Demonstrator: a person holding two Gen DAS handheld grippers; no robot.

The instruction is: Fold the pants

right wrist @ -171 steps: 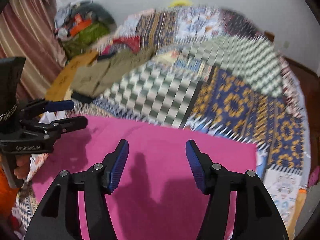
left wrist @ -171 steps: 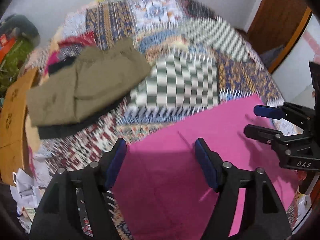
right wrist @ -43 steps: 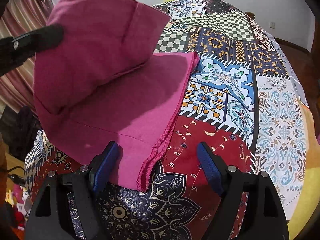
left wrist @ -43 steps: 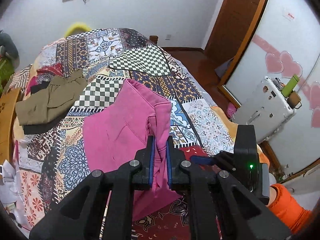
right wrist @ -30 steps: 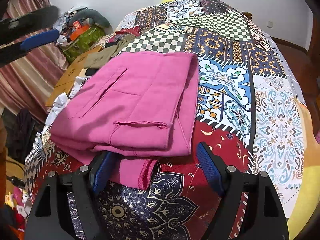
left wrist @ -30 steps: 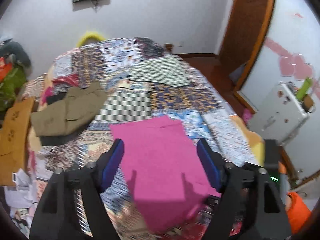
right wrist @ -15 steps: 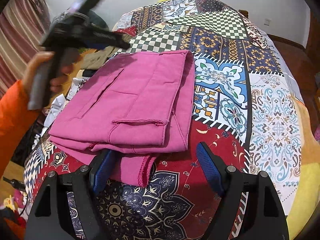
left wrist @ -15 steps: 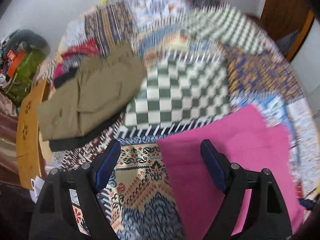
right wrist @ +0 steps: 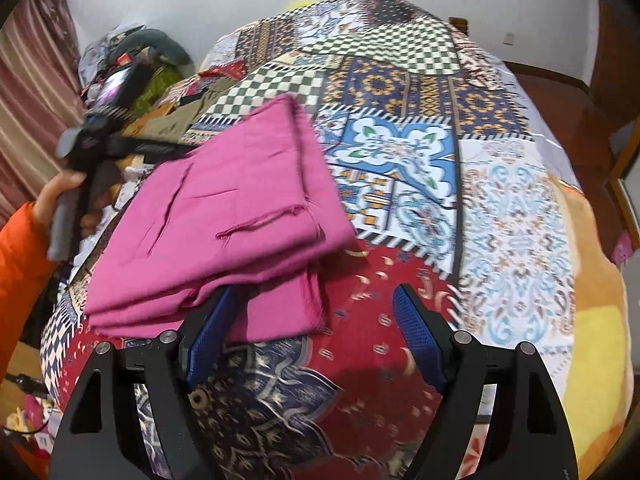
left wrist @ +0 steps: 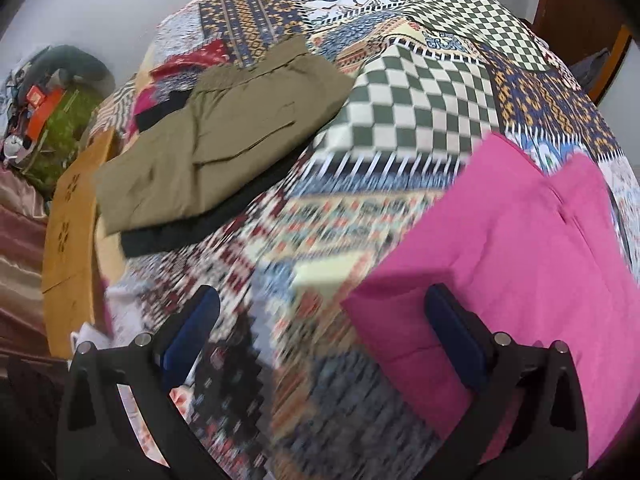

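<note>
The pink pants (right wrist: 224,220) lie folded in a stack of layers on the patchwork quilt (right wrist: 480,208). In the left wrist view they (left wrist: 520,240) fill the right side. My left gripper (left wrist: 320,336) is open and empty, at the stack's left edge, with its right finger (left wrist: 456,336) over the pink cloth. It shows in the right wrist view (right wrist: 120,136), held by a hand in an orange sleeve. My right gripper (right wrist: 312,336) is open and empty at the near edge of the stack, its left finger (right wrist: 208,332) against the cloth.
Folded olive pants (left wrist: 216,136) lie on a dark garment at the bed's far left. A wooden board (left wrist: 72,216) stands by the bed's left side. Bags and clutter (right wrist: 132,56) sit in the far corner. A wooden door (left wrist: 576,8) is at the right.
The left gripper let go of the pink pants, which dropped folded onto the bed, then swung left and down to the stack's left edge. The right gripper stayed open and moved closer.
</note>
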